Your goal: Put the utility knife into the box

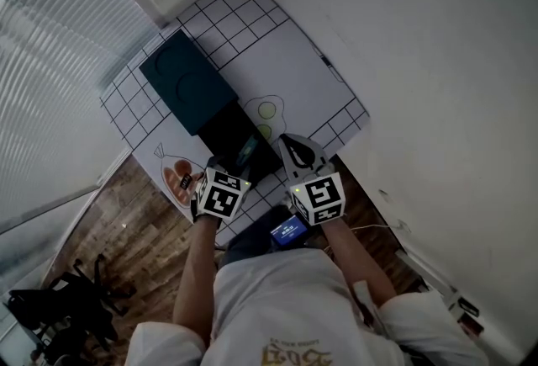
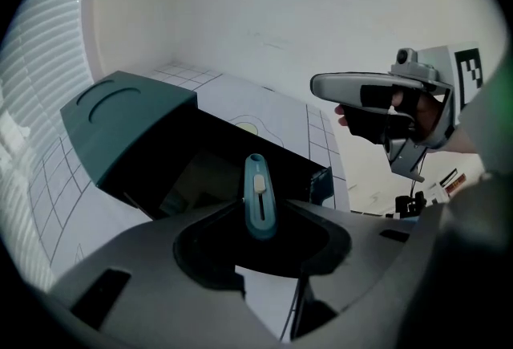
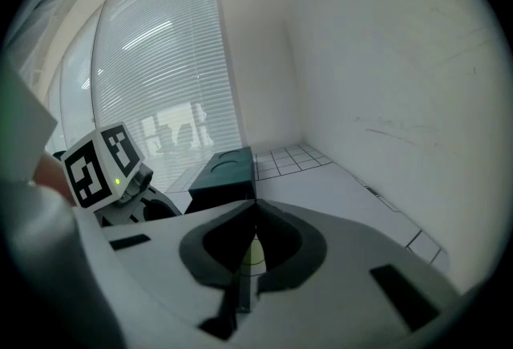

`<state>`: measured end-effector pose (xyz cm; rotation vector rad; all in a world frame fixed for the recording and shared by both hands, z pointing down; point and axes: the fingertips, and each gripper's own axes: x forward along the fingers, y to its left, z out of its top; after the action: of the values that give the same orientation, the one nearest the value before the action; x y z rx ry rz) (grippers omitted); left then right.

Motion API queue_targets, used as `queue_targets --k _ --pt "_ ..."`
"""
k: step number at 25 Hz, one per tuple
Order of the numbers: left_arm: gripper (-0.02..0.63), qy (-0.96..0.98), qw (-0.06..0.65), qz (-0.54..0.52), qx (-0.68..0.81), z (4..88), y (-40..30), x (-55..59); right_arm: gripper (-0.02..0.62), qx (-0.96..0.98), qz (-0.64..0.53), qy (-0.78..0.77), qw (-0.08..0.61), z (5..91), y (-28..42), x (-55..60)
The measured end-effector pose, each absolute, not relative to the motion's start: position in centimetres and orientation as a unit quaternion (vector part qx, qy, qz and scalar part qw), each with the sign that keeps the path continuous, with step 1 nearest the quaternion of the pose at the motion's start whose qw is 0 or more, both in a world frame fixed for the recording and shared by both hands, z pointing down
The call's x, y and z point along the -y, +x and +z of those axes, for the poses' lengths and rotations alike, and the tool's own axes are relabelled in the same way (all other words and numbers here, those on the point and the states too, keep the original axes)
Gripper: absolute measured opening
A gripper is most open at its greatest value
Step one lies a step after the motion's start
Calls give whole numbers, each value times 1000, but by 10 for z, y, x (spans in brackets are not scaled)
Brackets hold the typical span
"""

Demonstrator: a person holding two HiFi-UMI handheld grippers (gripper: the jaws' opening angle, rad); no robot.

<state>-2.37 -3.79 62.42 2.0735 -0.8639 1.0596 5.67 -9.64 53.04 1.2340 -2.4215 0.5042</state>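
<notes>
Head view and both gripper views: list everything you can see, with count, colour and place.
box: one, dark teal, lid open, on the mat
mat: one, white with black grid lines and drawings, under the box
utility knife: one, light blue with a white slider, over the open box
blinds: white, along the left side
chair: one, black, on the wooden floor, lower left
left hand-held gripper: one, grey, shut on the utility knife
right hand-held gripper: one, grey, shut, empty, right of the box
person: white shirt, bottom edge of the head view
</notes>
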Motion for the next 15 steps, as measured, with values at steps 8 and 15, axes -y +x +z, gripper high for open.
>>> queue_targets --k 8,15 --pt "146 797 316 408 314 628 -22 36 6 857 183 442 190 532 60 94" --pt "158 797 290 428 313 631 -21 32 6 858 182 439 192 532 56 93"
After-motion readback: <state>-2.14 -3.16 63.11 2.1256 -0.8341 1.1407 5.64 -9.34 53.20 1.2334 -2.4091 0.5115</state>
